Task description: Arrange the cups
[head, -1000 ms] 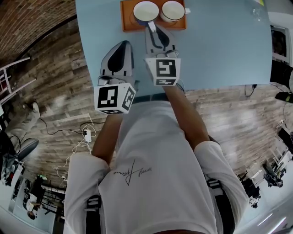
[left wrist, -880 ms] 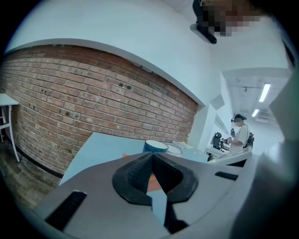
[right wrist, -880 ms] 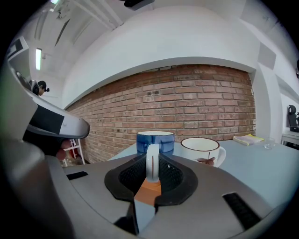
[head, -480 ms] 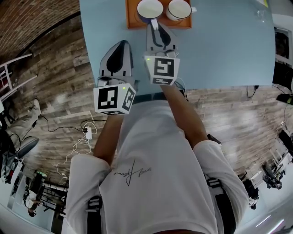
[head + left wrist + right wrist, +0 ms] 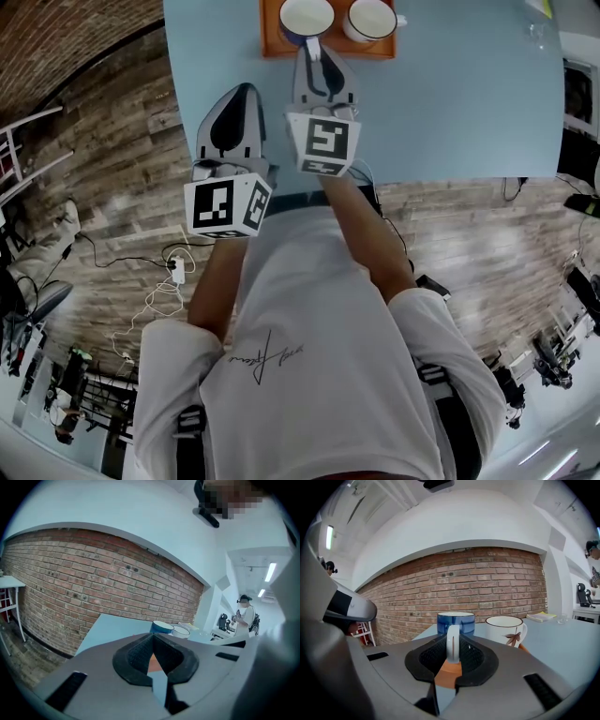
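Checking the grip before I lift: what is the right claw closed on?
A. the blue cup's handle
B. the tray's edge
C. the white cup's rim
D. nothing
A: the right gripper view shows the blue cup's handle pinched between the pads of the right claw.

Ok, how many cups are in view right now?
2. The blue cup sits on the left side of the orange tray, its handle clamped by the right gripper; the white cup sits right beside it on the tray. None seems hidden.
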Demonstrator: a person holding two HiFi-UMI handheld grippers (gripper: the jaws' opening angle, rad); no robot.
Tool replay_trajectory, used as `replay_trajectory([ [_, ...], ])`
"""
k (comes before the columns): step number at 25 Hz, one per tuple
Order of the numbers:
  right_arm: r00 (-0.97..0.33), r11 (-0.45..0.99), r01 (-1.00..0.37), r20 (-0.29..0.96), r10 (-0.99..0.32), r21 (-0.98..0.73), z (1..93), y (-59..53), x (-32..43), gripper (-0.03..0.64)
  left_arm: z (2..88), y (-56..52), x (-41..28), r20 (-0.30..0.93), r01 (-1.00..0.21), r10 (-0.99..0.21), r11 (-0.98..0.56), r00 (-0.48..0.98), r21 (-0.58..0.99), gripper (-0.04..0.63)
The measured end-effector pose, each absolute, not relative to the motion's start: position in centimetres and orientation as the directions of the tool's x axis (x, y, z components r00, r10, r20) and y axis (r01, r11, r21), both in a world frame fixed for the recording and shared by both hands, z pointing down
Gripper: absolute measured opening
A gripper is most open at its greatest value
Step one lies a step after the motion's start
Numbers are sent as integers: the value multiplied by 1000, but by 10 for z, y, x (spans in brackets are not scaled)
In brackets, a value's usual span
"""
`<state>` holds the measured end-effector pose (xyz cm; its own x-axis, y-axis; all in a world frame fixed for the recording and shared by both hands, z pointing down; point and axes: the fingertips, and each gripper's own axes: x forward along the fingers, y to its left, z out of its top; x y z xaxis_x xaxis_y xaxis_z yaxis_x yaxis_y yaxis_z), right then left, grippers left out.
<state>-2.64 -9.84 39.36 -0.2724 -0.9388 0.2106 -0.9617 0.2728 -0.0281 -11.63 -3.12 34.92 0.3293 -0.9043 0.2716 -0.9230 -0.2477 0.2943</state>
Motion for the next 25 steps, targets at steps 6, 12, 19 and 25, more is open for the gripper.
replay_trajectory([
  [6,-268,272,-962,212,-940,-9,400,-105,-27,64,354,-32,-118,285,-926,-903,-237,322,294,8],
  [12,-250,255,-967,214,-944,-3,408,-106,-27,64,357,-31,-120,299,-931,-903,-226,310,285,8],
  [19,-221,224,-974,201,-954,-6,414,-105,-32,64,361,-27,-127,314,-934,-899,-220,306,282,8],
  [25,-184,187,-982,189,-965,0,417,-101,-33,64,366,-23,-126,327,-934,-893,-220,308,281,8],
])
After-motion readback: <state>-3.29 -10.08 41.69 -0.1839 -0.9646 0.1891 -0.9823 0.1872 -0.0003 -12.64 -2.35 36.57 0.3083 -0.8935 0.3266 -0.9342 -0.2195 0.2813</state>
